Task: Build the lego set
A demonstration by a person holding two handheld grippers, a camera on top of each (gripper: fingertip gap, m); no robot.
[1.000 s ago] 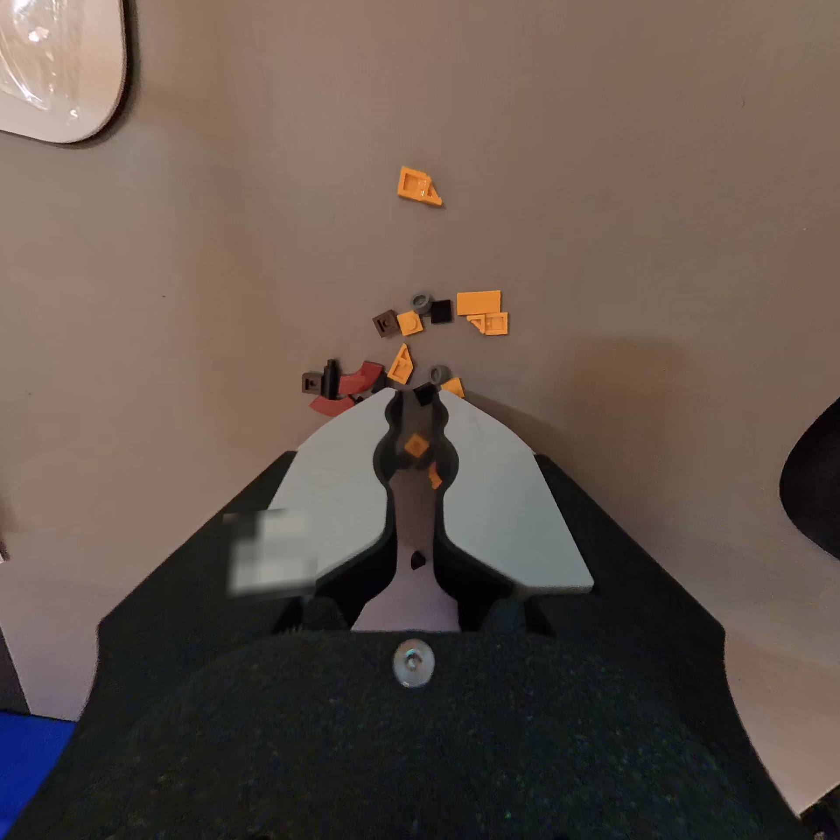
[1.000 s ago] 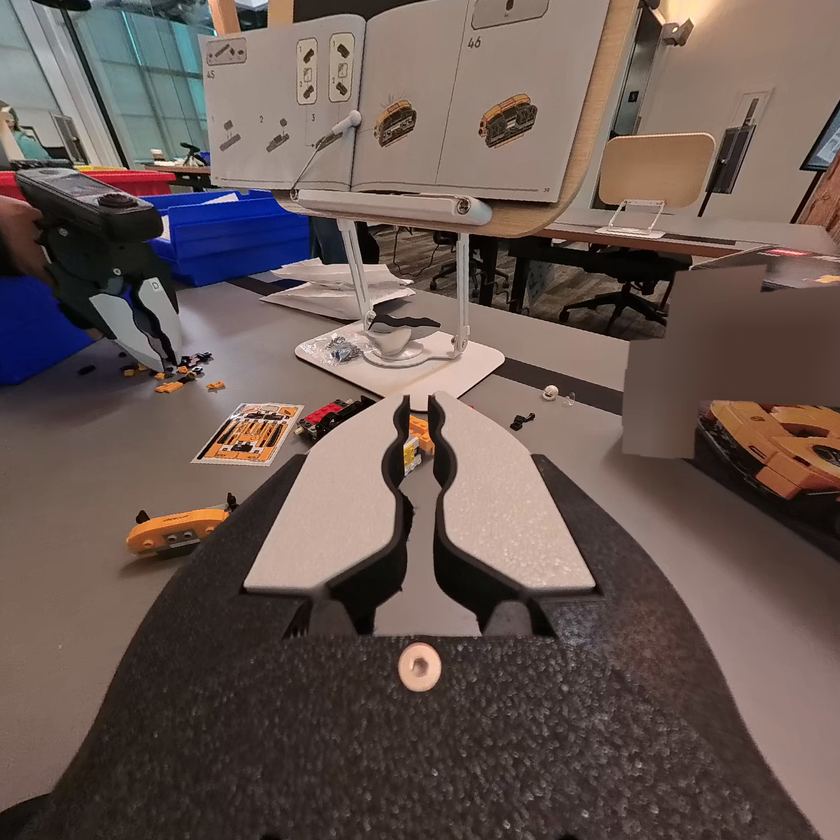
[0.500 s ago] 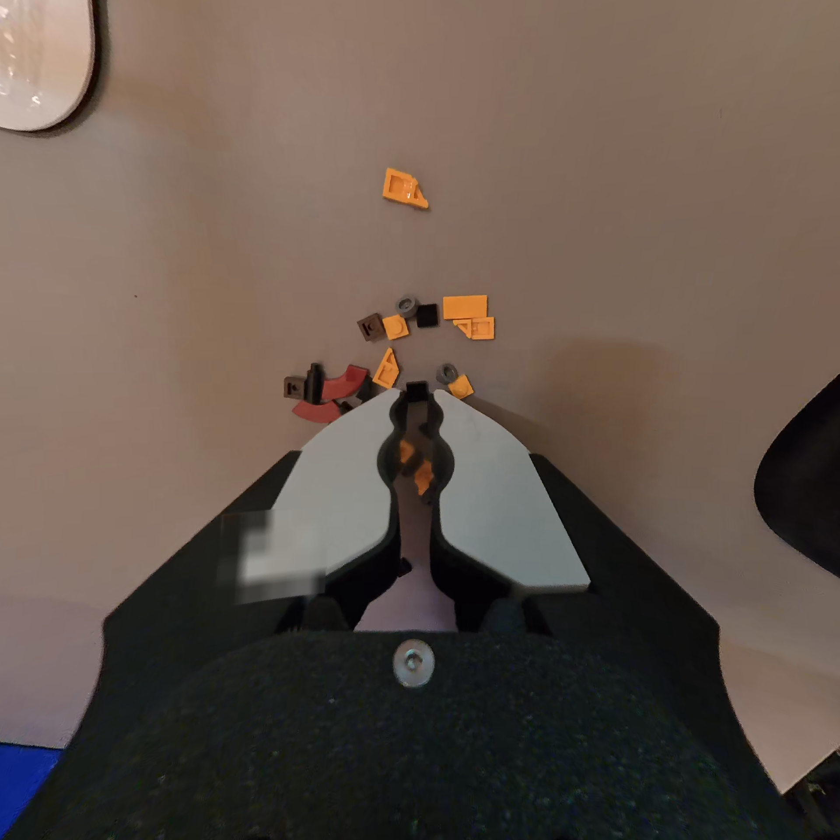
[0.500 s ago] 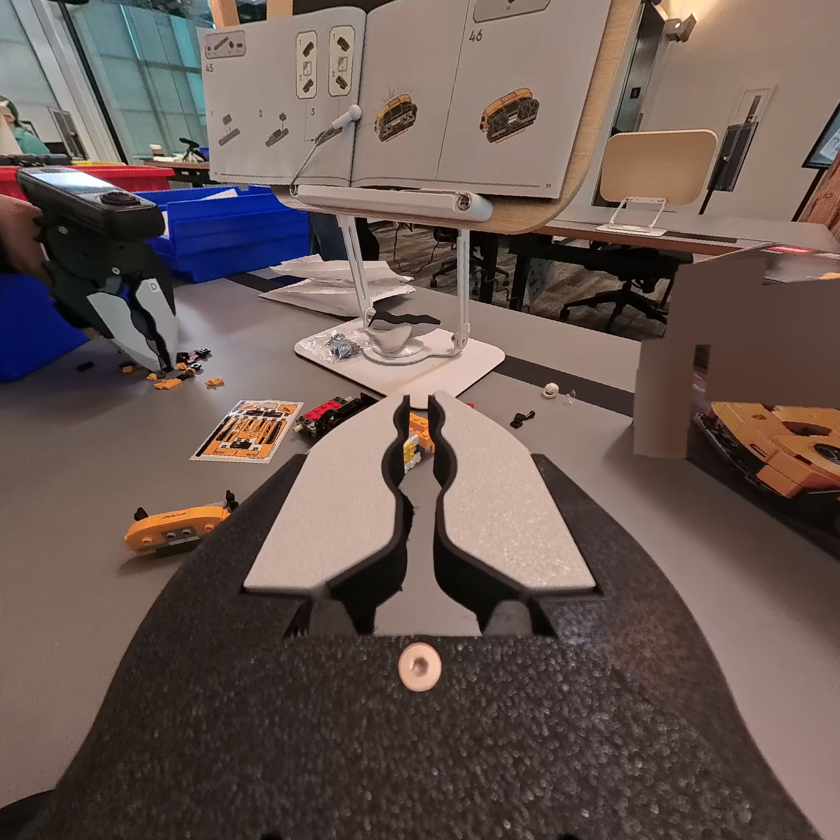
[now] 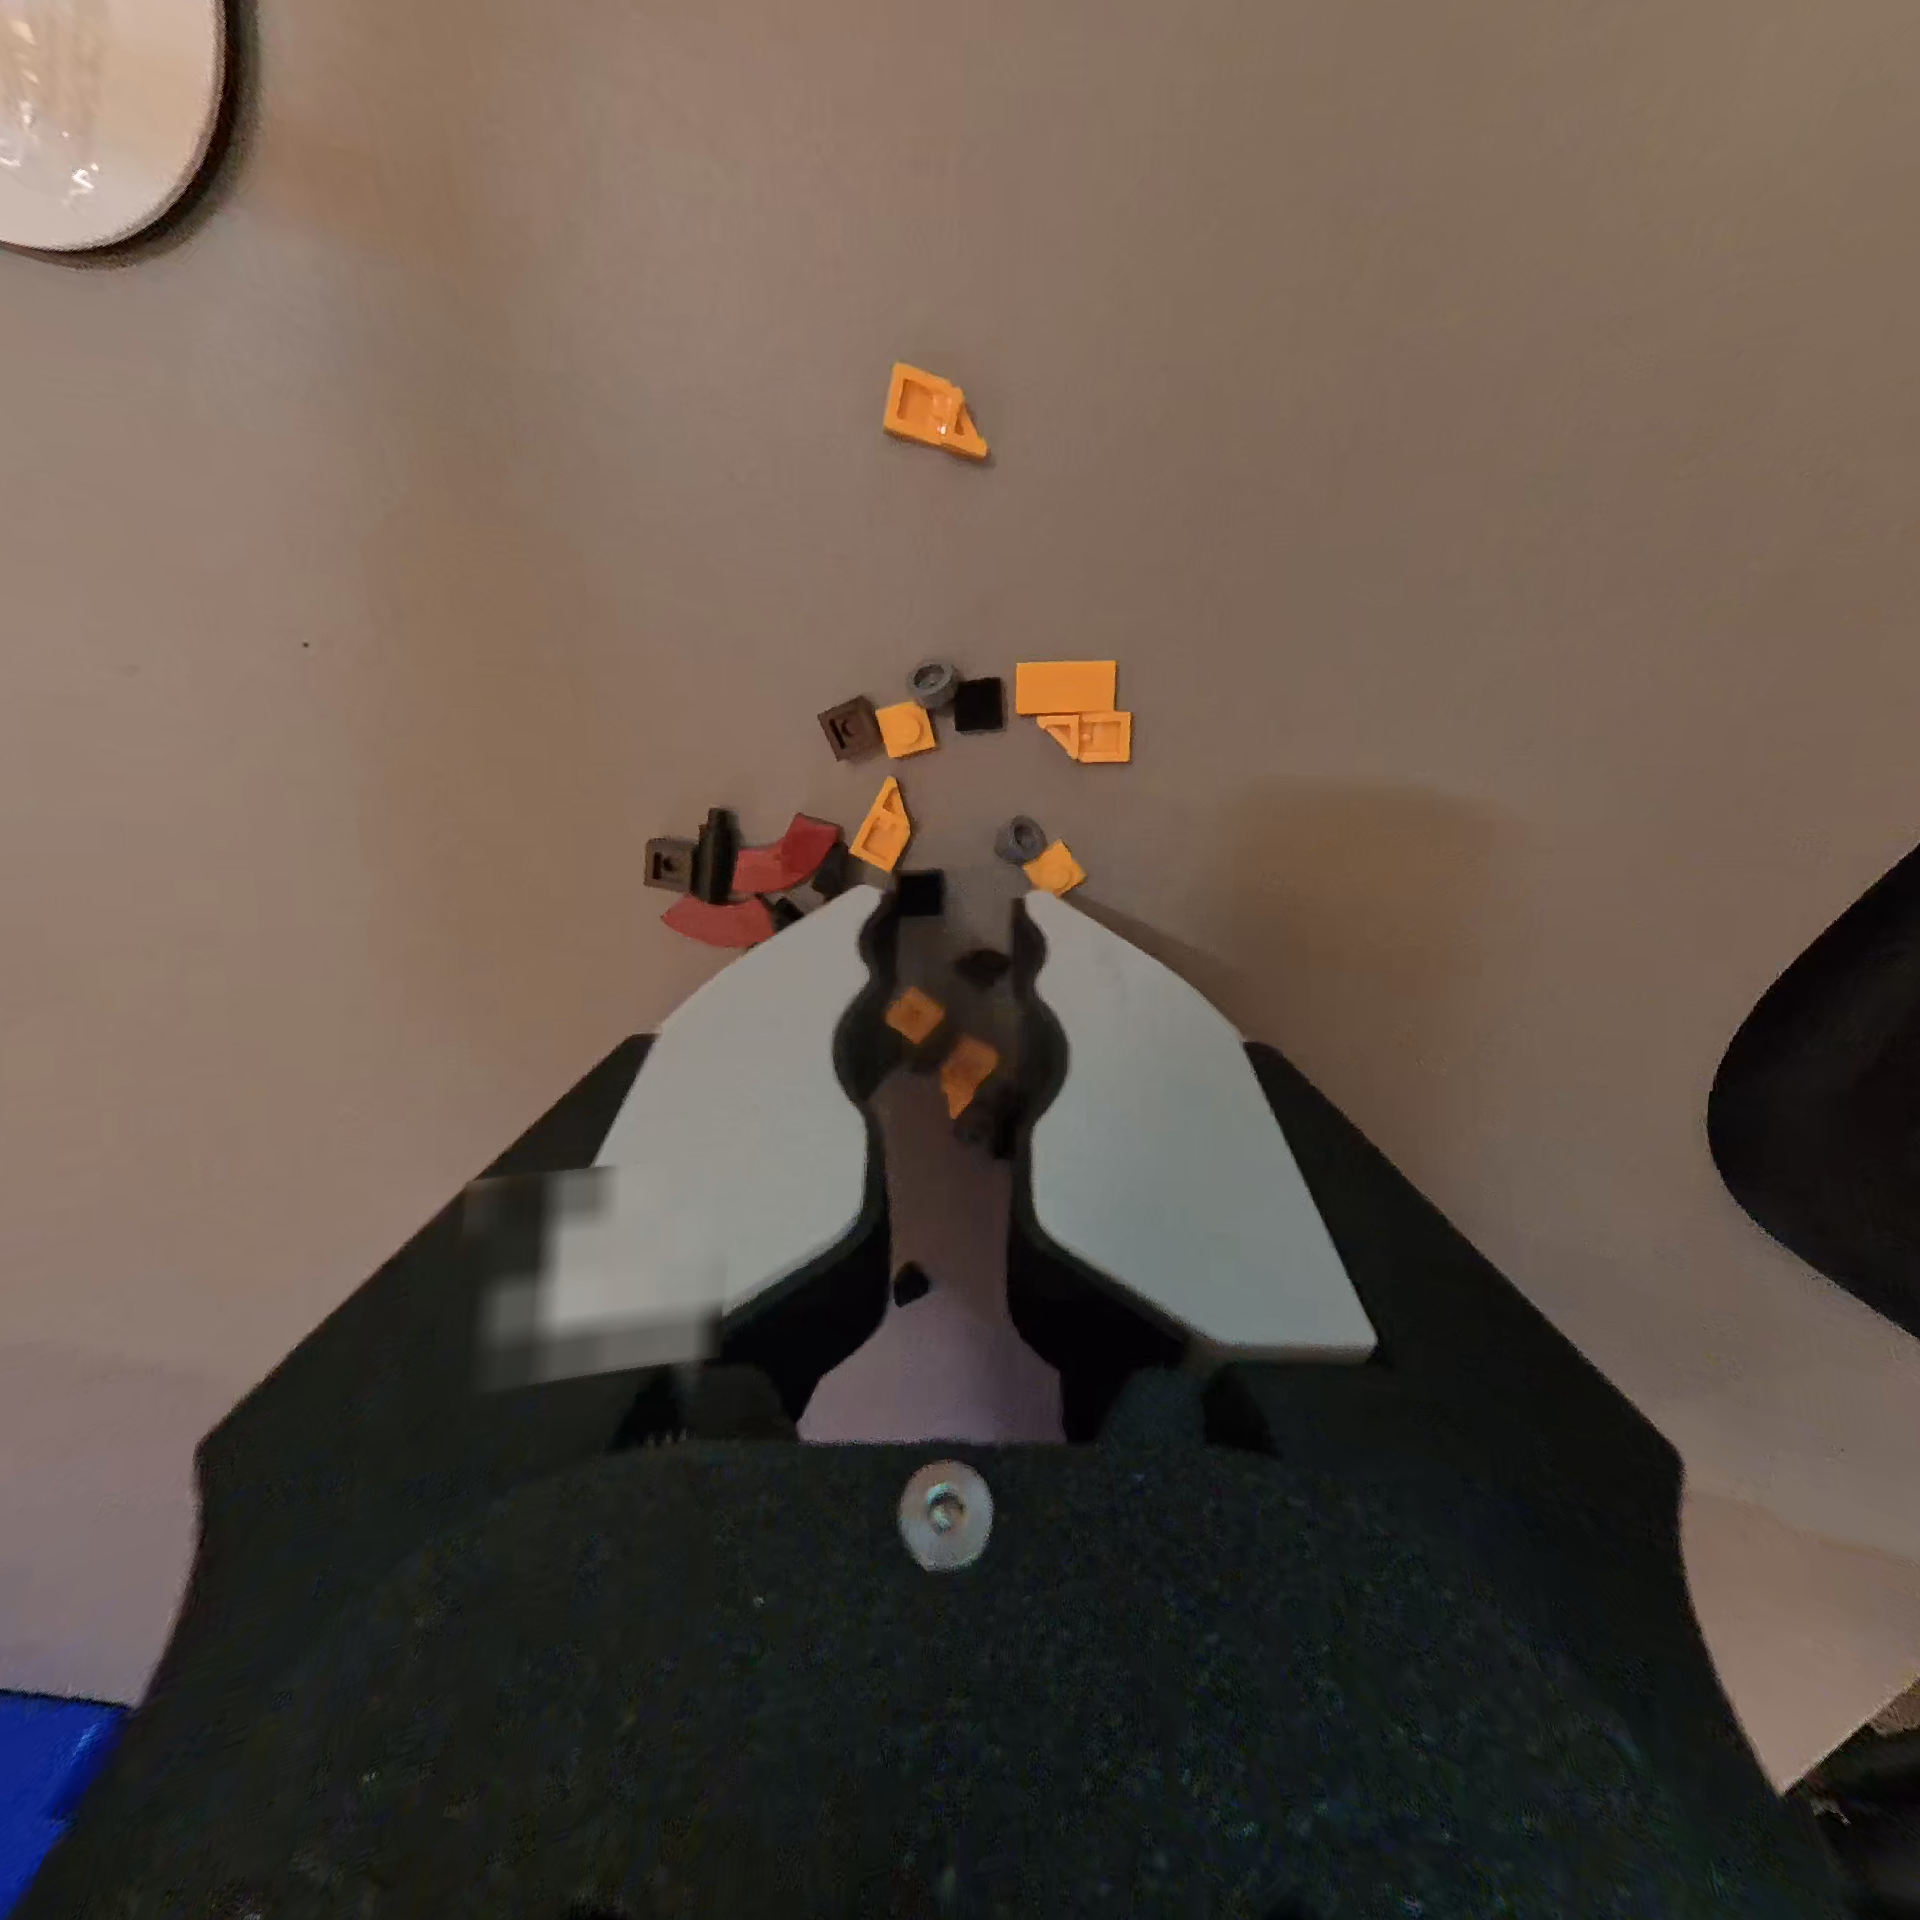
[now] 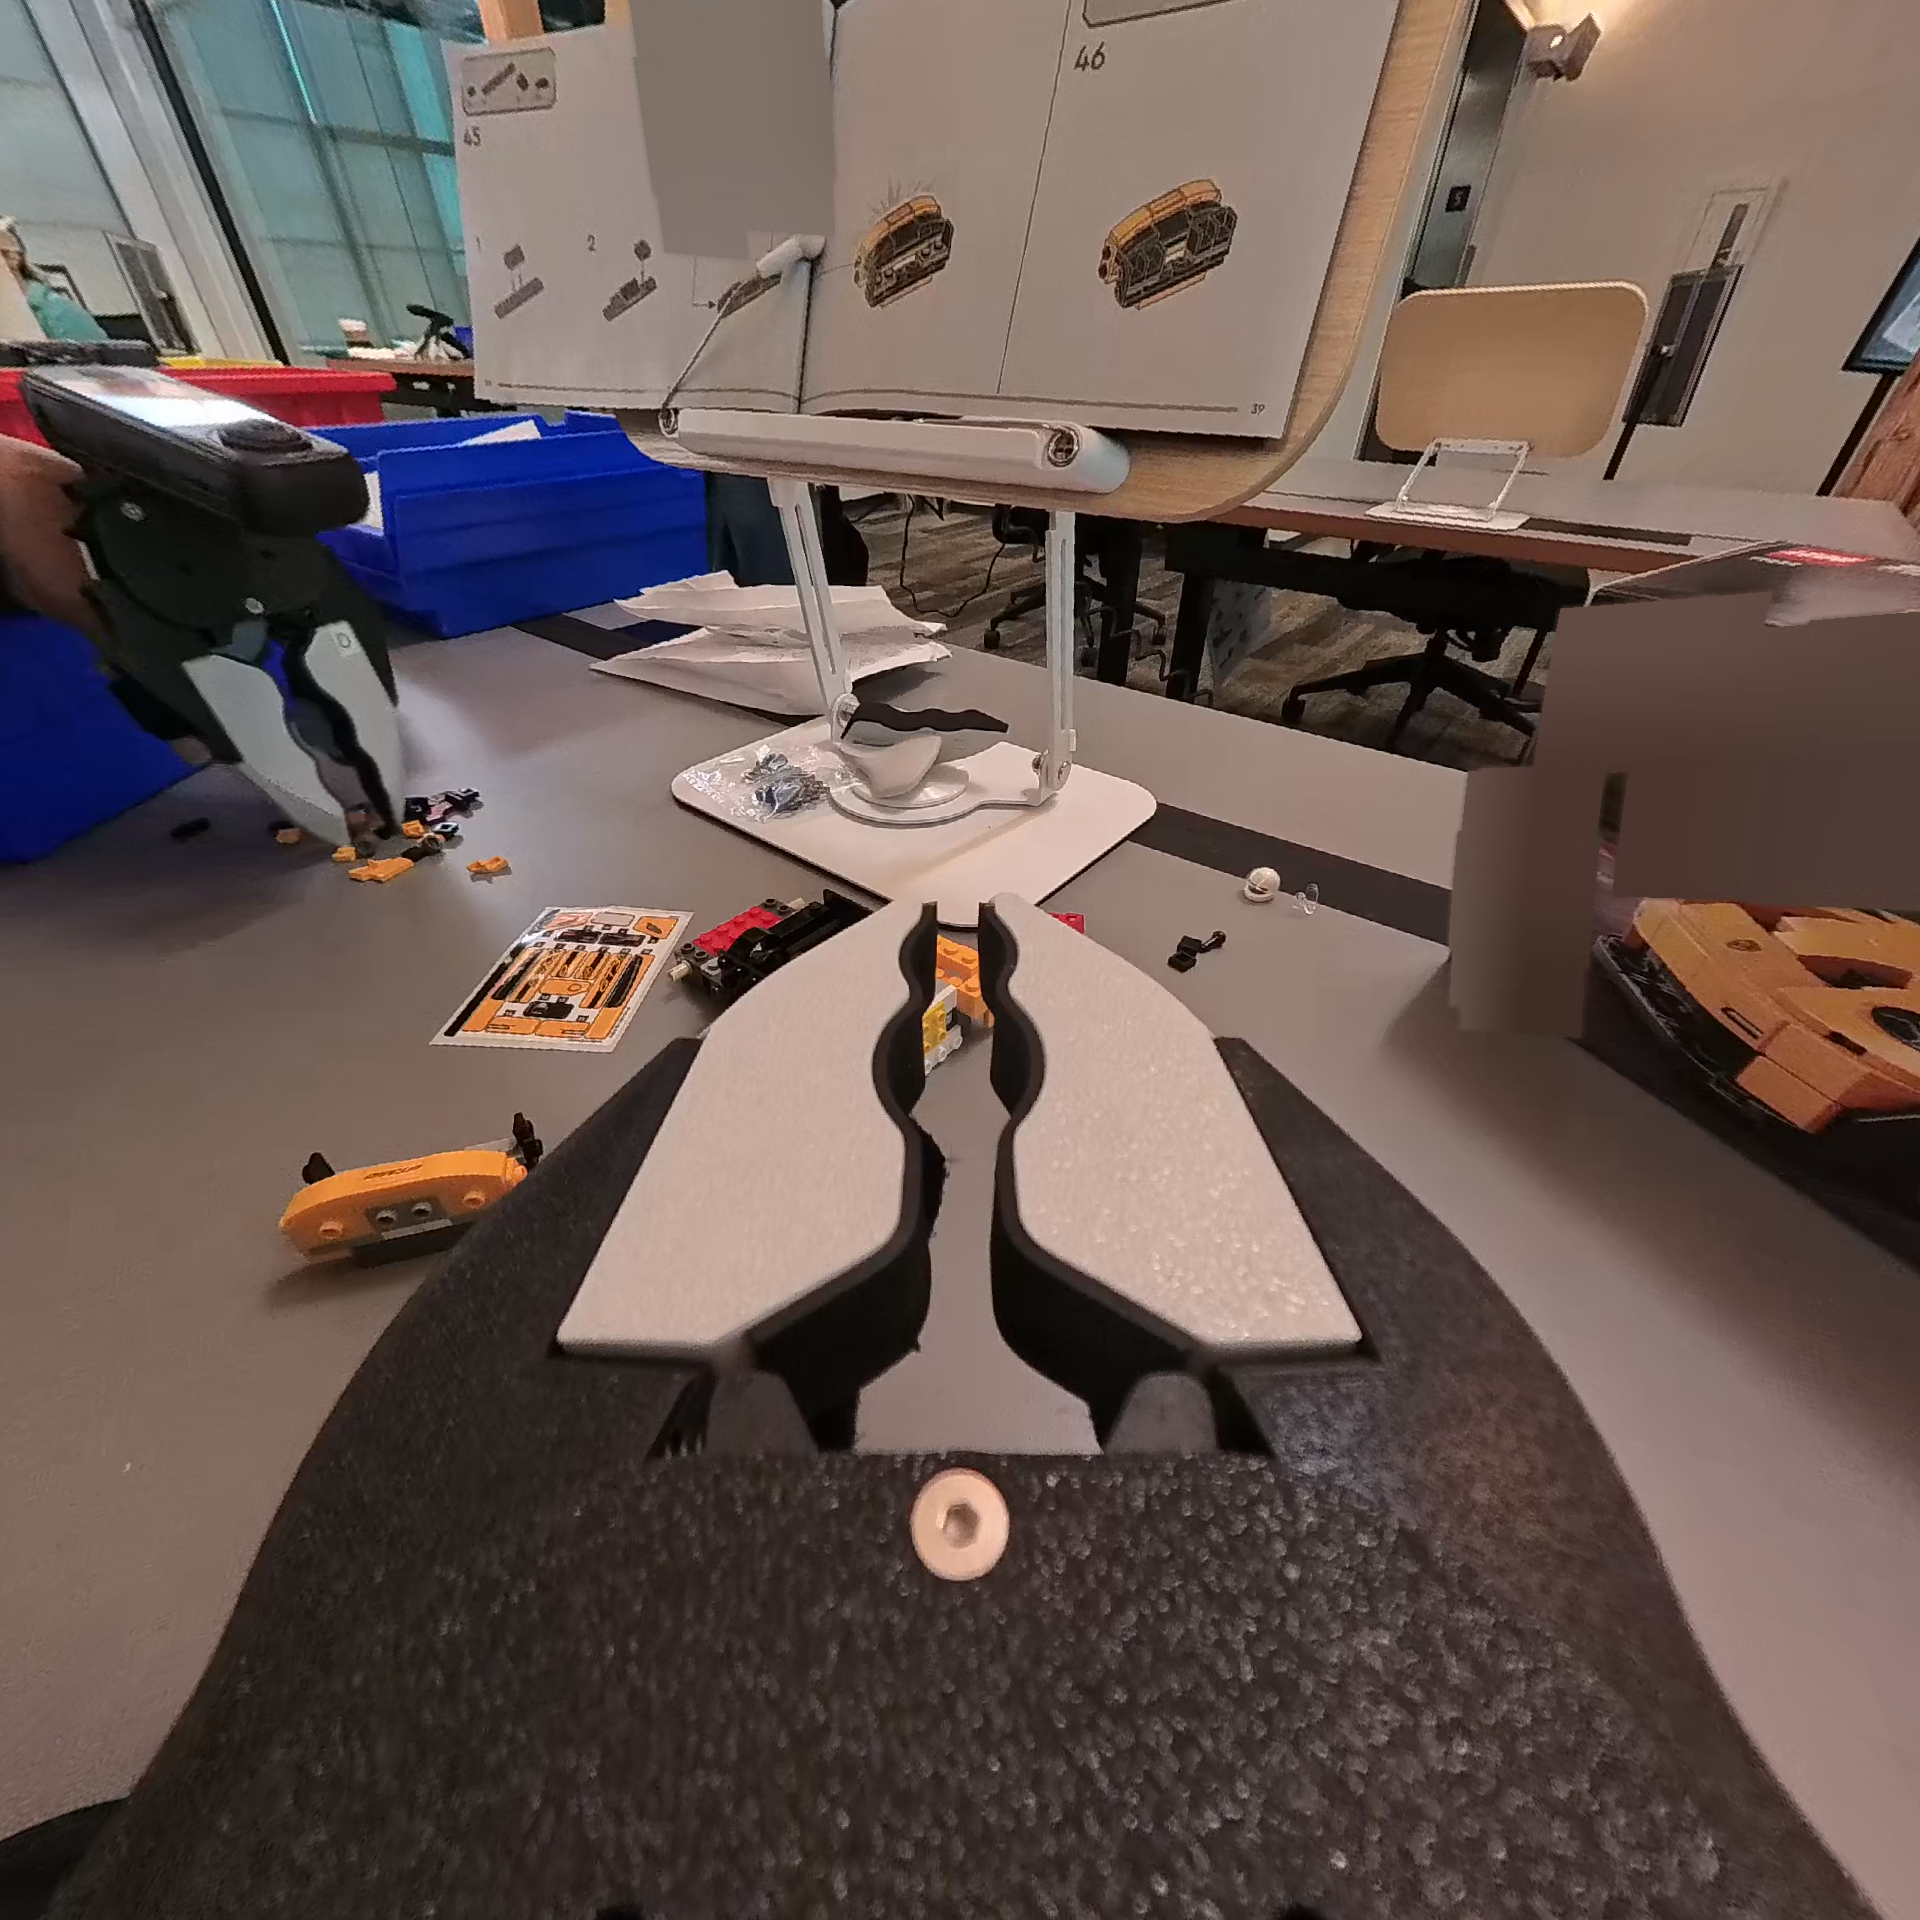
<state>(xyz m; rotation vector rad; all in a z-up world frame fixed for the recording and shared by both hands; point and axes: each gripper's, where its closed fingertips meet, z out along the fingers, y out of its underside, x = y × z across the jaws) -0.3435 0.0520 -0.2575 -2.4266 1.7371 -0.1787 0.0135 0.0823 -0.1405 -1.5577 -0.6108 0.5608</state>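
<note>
In the left wrist view my left gripper (image 5: 951, 906) points down at a scatter of small orange, black, grey and dark red lego pieces (image 5: 904, 727) on the grey table. Its jaws are open and empty. A small black piece (image 5: 920, 894) lies just by the left fingertip, and two orange bits (image 5: 912, 1013) lie between the fingers. In the right wrist view my right gripper (image 6: 956, 914) is closed to a narrow gap on a partly built red, black and orange model (image 6: 764, 940). The left gripper (image 6: 343, 810) also shows far left there.
An instruction booklet (image 6: 935, 208) stands open on a white stand (image 6: 1039, 831) behind the model. A sticker sheet (image 6: 566, 977), an orange sub-assembly (image 6: 400, 1205), blue bins (image 6: 520, 520) and the set's box (image 6: 1766, 987) lie around. A small black piece (image 6: 1195, 948) sits to the right. Tip to tip, the grippers are about 40 cm apart.
My left gripper's jaws have opened wider over the loose pieces, and the small black piece now lies free at the tips. The right gripper has not moved.
</note>
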